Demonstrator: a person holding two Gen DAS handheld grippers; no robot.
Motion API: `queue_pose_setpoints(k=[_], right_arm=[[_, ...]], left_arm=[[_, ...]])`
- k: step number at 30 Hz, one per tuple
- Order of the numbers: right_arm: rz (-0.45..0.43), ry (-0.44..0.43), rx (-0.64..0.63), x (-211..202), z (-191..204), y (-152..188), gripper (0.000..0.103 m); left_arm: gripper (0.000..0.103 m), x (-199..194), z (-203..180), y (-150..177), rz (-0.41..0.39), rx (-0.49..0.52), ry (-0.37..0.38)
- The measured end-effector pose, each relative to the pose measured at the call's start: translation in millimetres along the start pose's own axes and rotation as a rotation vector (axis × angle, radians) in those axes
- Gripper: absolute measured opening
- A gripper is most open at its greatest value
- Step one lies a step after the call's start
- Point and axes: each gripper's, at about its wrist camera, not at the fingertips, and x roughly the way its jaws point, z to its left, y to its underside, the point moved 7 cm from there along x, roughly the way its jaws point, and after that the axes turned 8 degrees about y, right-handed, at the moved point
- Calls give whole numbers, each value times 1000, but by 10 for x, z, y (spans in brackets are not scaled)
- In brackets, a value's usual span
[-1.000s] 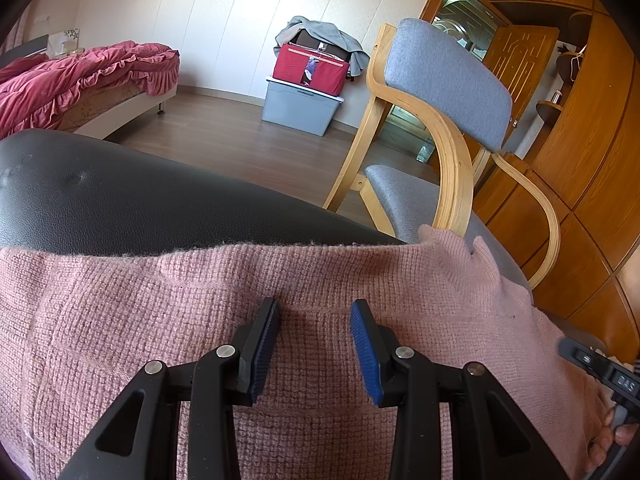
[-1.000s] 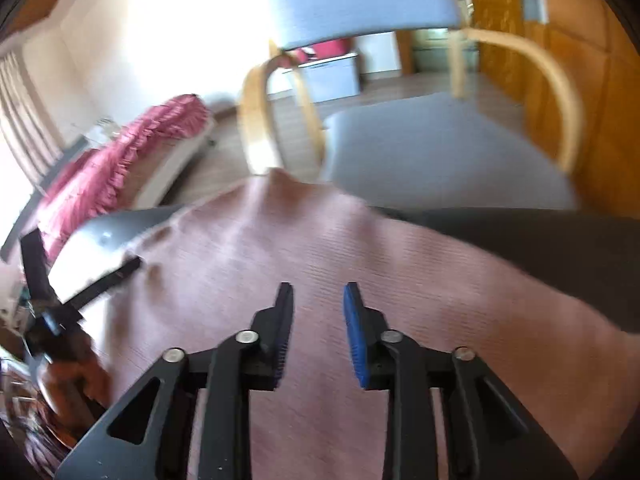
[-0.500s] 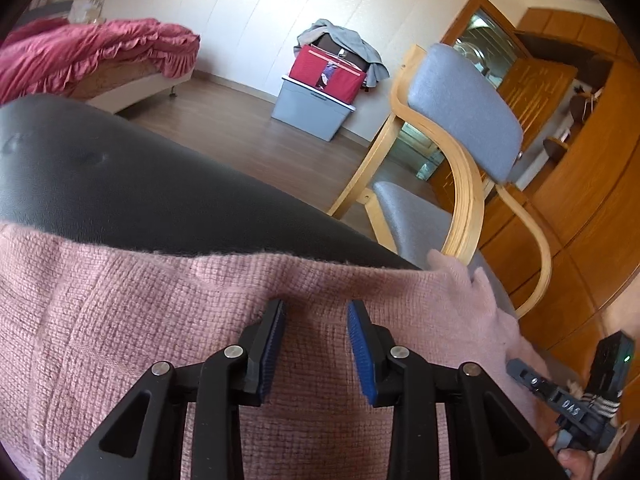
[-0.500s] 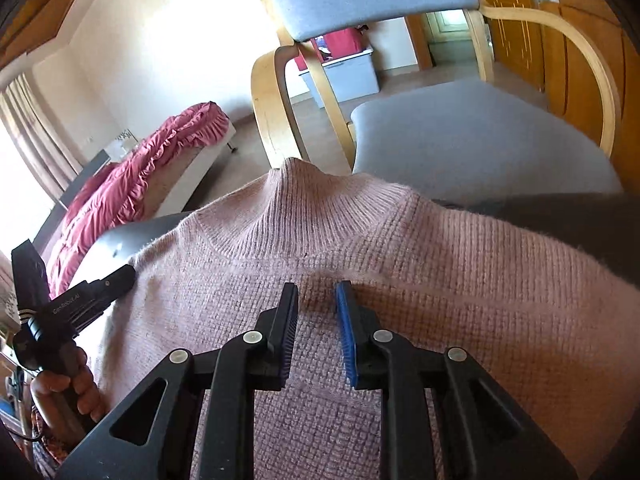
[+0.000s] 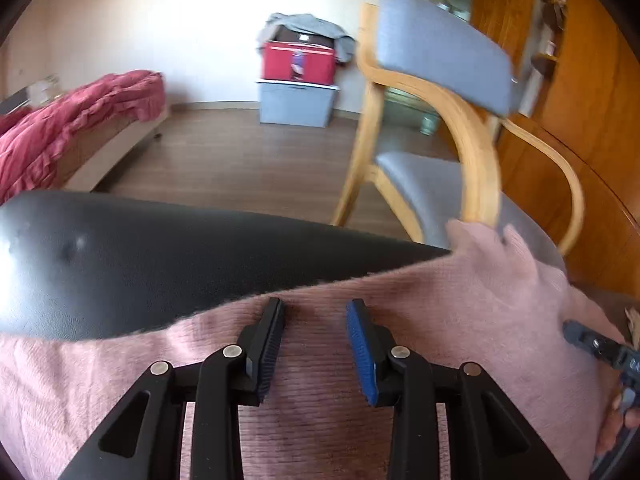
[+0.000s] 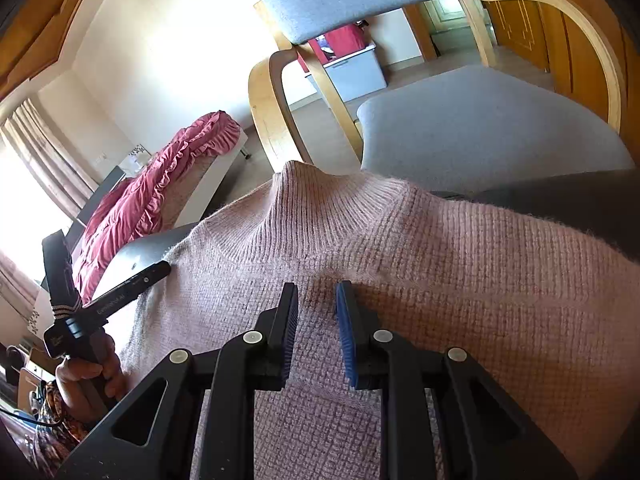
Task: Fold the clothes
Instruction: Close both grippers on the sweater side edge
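The pink knit sweater (image 6: 400, 272) lies spread over a black padded surface (image 5: 160, 256), its ribbed collar (image 6: 320, 196) pointing toward the wooden armchair (image 6: 480, 128) just beyond.

The right gripper (image 6: 317, 300) has come down from a second ago and now sits low over the knit just below the collar, jaws narrowly apart with nothing pinched between them. That looks like lining up for a grab at the neckline, so folding seems barely begun.

The left gripper (image 5: 314, 316) has slid sideways along the sweater's far edge since the earlier frame, and its view has swung. Its jaws stand apart over that edge; the blur probably hides whether the tips brush the fabric.
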Motion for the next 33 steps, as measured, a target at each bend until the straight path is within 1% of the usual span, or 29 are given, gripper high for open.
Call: queue_pose_setpoints(k=[1, 3, 4, 5, 6, 8, 9, 10, 11, 12, 13, 14, 16, 17, 18, 20, 22, 24, 26, 27, 28, 29, 30, 31, 32, 33], right_arm=[[0, -1, 1, -1, 0, -1, 21], [-1, -6, 1, -31, -20, -3, 22], [-2, -16, 2, -50, -33, -5, 24], [-5, -25, 5, -64, -25, -15, 24], [-10, -25, 12, -91, -29, -28, 24], [-35, -13, 32, -183, -48, -102, 26], [-49, -26, 45, -239, -48, -180, 33], [-60, -40, 52, -283, -41, -257, 46], [-59, -47, 38, -292, -23, -338, 54], [-49, -36, 4, -281, -8, -431, 68], [-41, -15, -33, -260, -1, -526, 71], [-31, 30, -80, -206, -16, -619, 71], [17, 113, -141, -38, -102, -765, 71], [47, 130, -156, 54, -148, -823, 71], [85, 111, -156, 160, -184, -862, 71], [160, 82, -143, 345, -256, -887, 71], [231, 79, -150, 536, -306, -881, 71], [247, 81, -179, 659, -315, -916, 71], [267, 46, -178, 749, -305, -954, 71], [275, 24, -159, 791, -312, -973, 67], [280, -1, -140, 829, -316, -988, 52], [279, -36, -121, 855, -305, -998, 41], [278, -78, -101, 866, -276, -1007, 19], [274, -101, -92, 867, -249, -1007, 15], [266, -91, -97, 861, -231, -1007, 15], [256, -75, -107, 846, -219, -1010, 12]], left_arm=[[34, -9, 13, -2, -3, -5, -8], [34, -7, -127, -28, 18, 60, -23], [34, -5, -206, -43, 30, 96, -30], [34, -3, -293, -52, 36, 119, -18], [34, -26, -423, -85, 34, 140, 21], [34, -32, -578, -209, 18, 130, 79], [34, -33, -648, -274, 10, 122, 106], [35, -18, -698, -352, 1, 110, 131], [37, 1, -742, -433, -7, 99, 156], [37, 84, -771, -515, 5, 95, 164], [37, 189, -786, -558, 33, 92, 168], [37, 276, -791, -570, 60, 86, 174], [37, 524, -749, -554, 148, 52, 199], [37, 632, -720, -542, 188, 35, 212], [37, 744, -689, -529, 231, 17, 225], [37, 818, -661, -546, 221, 11, 246], [38, 874, -668, -550, 220, 50, 249], [42, 897, -739, -538, 211, 132, 241], [47, 900, -842, -483, 201, 201, 229], [49, 906, -884, -461, 194, 234, 222], [50, 924, -893, -455, 194, 242, 224], [50, 941, -880, -467, 196, 220, 237], [50, 957, -865, -483, 197, 192, 252], [50, 969, -851, -485, 197, 164, 268], [48, 970, -836, -494, 196, 153, 275], [36, 969, -822, -504, 196, 145, 278]])
